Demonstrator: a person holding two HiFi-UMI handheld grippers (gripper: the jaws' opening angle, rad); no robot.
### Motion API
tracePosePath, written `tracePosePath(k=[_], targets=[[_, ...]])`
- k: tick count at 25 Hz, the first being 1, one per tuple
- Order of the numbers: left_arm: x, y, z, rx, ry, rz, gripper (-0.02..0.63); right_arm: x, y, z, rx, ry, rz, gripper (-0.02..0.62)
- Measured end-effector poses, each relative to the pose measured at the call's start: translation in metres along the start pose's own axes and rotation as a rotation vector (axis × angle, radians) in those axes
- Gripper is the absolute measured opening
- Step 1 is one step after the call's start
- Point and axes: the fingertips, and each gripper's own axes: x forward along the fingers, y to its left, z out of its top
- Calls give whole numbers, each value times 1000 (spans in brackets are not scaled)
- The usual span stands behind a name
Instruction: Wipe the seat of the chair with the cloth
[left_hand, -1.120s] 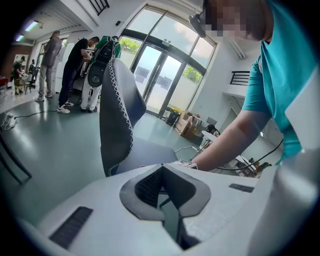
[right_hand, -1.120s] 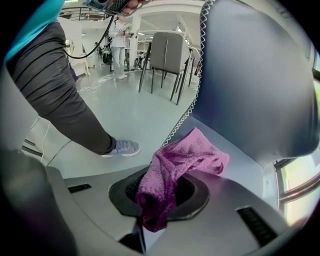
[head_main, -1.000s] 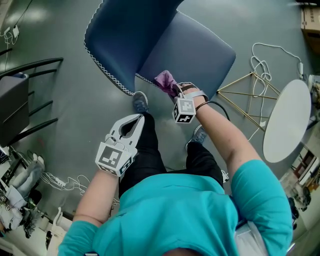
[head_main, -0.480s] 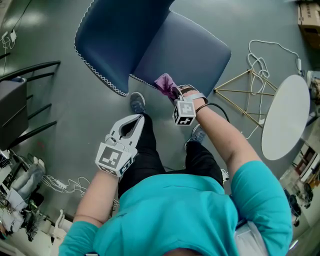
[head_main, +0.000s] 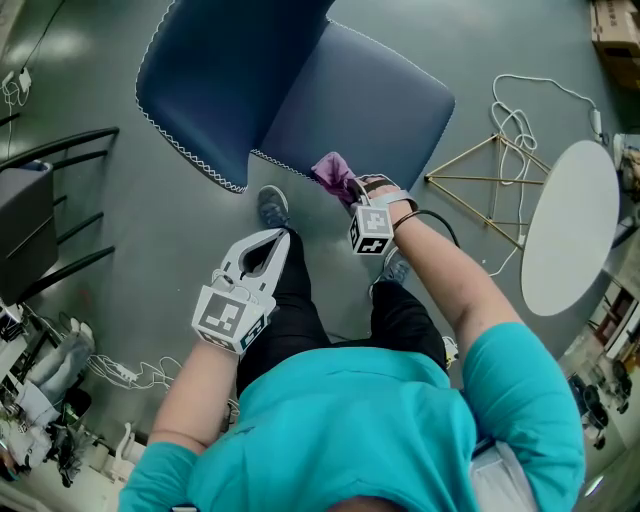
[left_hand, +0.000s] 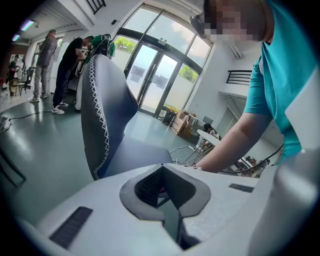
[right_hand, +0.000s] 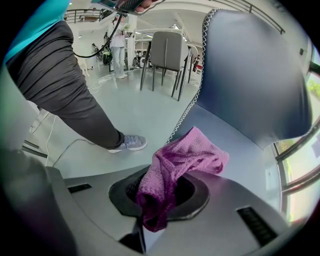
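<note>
1. Head view, far left: a black metal frame is standing on the grey floor, and loose cables are lying below it near the lower corner.
2. Towards the middle, the left gripper is hovering over the person's left leg, well apart from the chair. Its own view shows the jaws pressing together with nothing between them.
3. Two grey shoes are resting on the floor just before the chair, the left shoe beside the chair's near edge and the right shoe under the person's right forearm, which is reaching across towards the chair.
4. Further right, a gold wire frame and a tangled white cord are lying on the floor between the chair and a round white table. A cardboard box is sitting in the top corner.
5. The chair is showing a dark blue backrest edged with white zigzag stitching at the left, and a paler blue seat to its right.
6. The right gripper is clamping a crumpled purple cloth at the near edge of the seat. In the right gripper view one end of the cloth is hanging down between the jaws and the other is spreading out over the seat. Whether it is touching the surface cannot be told.
</note>
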Motion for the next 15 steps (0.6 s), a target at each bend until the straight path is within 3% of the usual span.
tracePosePath(k=[15], targets=[[9,-15,3,19,4,-20,3,-12,20,-22,13,27,16,54]])
